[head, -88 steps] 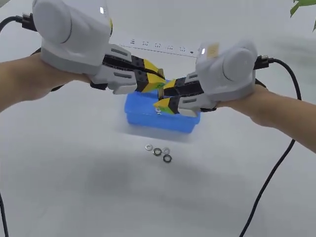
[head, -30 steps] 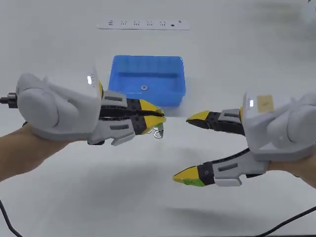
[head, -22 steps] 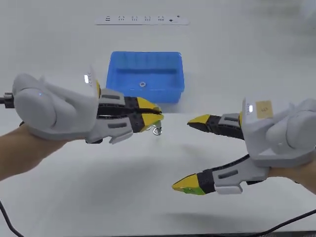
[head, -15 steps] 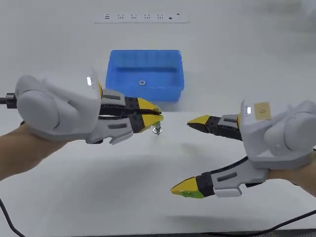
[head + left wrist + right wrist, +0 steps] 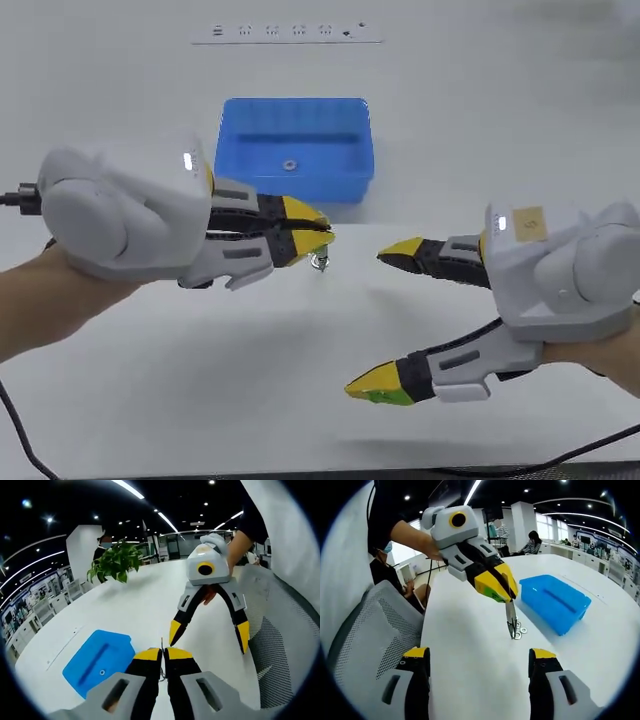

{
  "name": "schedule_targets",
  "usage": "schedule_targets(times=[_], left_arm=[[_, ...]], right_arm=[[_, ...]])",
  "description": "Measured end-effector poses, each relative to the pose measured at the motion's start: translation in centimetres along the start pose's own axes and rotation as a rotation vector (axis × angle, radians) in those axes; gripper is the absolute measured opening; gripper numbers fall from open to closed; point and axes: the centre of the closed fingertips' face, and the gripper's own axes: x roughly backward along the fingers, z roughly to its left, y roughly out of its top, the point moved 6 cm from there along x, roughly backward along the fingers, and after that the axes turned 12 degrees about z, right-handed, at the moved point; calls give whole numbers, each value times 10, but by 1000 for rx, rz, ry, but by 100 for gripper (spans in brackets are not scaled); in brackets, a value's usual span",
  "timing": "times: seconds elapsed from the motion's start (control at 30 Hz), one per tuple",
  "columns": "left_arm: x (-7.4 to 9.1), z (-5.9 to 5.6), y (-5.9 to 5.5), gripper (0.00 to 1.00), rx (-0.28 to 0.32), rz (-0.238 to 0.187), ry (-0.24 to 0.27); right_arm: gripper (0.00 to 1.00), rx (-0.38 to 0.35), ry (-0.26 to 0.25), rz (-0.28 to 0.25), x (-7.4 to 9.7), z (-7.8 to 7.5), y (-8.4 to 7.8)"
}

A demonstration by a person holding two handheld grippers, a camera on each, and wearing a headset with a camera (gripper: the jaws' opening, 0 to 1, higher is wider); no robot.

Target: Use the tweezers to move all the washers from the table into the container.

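Note:
My left gripper is shut on a pair of thin metal tweezers, which point down at a small cluster of washers on the white table. The tweezer tips hang just over or at the washers; I cannot tell whether they touch. My right gripper stands wide open to the right of them, holding nothing. Beyond the washers sits the blue container, with one washer lying inside it.
A white power strip lies at the far edge behind the container. A potted plant stands farther off on the table. A grey mesh chair is beside the table, and people sit in the office behind.
Both grippers have come back from above the container to the table in front of it. The right gripper has parted from the left and now stands open. A washer now lies in the container.

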Motion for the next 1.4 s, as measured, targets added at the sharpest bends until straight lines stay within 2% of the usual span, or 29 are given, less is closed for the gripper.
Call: schedule_targets(times=[0.1, 0.2, 0.27, 0.37, 0.67, 0.77, 0.87, 1.07, 1.4], left_arm=[[1, -1, -1, 6, 4, 4, -10], [1, -3, 0, 6, -1, 10, -15], [0, -3, 0, 6, 1, 12, -15], [-1, -2, 1, 6, 10, 11, -13], [-1, -1, 1, 6, 17, 8, -19], [-1, -4, 2, 6, -7, 10, -24], [0, -7, 3, 6, -24, 17, -35], [0, -8, 3, 6, -23, 17, -38], [1, -4, 3, 6, -7, 16, -25]], right_arm=[[77, 31, -5, 6, -7, -11, 7], [68, 61, -12, 0, -11, -22, 15], [61, 65, -11, -11, -13, -28, 22], [57, 67, -17, -16, -16, -33, 26], [38, 104, -21, -15, -22, -39, 29], [31, 127, -13, -24, -24, -40, 33], [26, 174, 4, 0, -29, -41, 36], [18, 240, 35, 33, -35, -37, 39], [12, 309, 14, 66, -39, -42, 42]])
